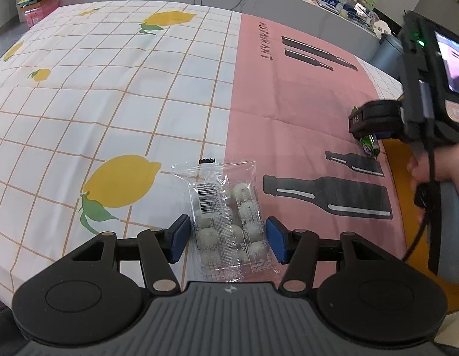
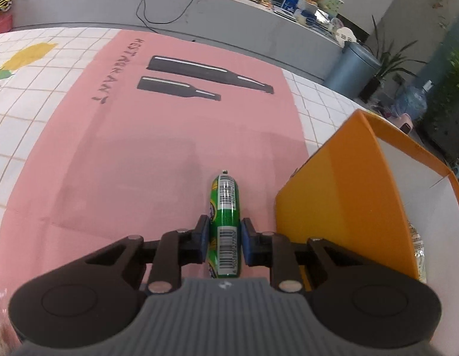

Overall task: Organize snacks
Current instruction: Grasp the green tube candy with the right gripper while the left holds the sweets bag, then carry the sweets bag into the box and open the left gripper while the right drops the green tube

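Two snacks in hand. Right tongs (image 2: 223, 241): clamped on green sausage stick (image 2: 224, 207), just beside orange box (image 2: 333, 195); advise lifting clear over the near wall before release. Left tongs (image 1: 226, 238): spread wide, pads straddling clear candy packet (image 1: 229, 216) lying flat on table (image 1: 110, 95); close squarely across it.

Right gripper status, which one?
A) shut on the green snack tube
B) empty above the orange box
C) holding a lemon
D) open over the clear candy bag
A: the right gripper has both blue pads pressed against the green snack tube, beside the orange box, not in it.
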A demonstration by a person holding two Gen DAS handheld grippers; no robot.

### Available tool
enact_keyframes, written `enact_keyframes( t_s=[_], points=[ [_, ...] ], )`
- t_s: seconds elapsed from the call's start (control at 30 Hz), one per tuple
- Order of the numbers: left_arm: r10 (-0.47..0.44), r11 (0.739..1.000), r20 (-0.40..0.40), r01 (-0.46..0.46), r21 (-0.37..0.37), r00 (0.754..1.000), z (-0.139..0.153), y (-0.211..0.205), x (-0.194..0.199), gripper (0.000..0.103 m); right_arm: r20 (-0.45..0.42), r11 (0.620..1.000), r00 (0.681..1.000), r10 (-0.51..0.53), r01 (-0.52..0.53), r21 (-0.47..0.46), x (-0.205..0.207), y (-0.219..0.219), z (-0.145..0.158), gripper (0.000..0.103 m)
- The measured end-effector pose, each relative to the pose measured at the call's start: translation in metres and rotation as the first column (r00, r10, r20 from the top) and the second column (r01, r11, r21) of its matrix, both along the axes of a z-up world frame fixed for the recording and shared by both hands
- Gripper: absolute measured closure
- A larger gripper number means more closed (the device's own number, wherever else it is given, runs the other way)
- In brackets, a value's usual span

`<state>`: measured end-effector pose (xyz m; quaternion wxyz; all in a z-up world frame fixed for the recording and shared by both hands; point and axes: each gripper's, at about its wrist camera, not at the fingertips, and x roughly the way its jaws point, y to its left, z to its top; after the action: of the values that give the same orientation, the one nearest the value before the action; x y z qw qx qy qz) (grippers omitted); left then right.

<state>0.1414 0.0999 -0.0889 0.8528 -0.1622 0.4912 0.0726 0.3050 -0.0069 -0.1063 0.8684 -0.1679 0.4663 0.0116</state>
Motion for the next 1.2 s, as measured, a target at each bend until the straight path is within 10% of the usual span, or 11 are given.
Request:
enact_keyframes(
  t_s=[0.67, 0.9, 1.2],
  points=[
    [0.021, 0.999, 0.114, -0.015, -0.05, 0.993, 0.024, -0.01, -0.004, 0.042, 0.236, 0.949, 0.967, 0.097, -0.161, 0.27, -0.079, -0.042, 0.092, 0.084],
    [-0.026, 0.994, 0.241, 0.05, -0.097, 0.97, 0.051, -0.021, -0.01, 0.043, 0.347, 0.889, 0.937, -0.038, -0.127, 0.44, -0.128, -0.113, 0.134, 0.083],
    [-0.127, 0.979, 0.353, 0.175, -0.106, 0.927, 0.077, -0.057, -0.021, 0.043, 0.249, 0.836, 0.937, -0.243, 0.072, 0.544, -0.139, -0.214, 0.116, 0.083]
  ],
)
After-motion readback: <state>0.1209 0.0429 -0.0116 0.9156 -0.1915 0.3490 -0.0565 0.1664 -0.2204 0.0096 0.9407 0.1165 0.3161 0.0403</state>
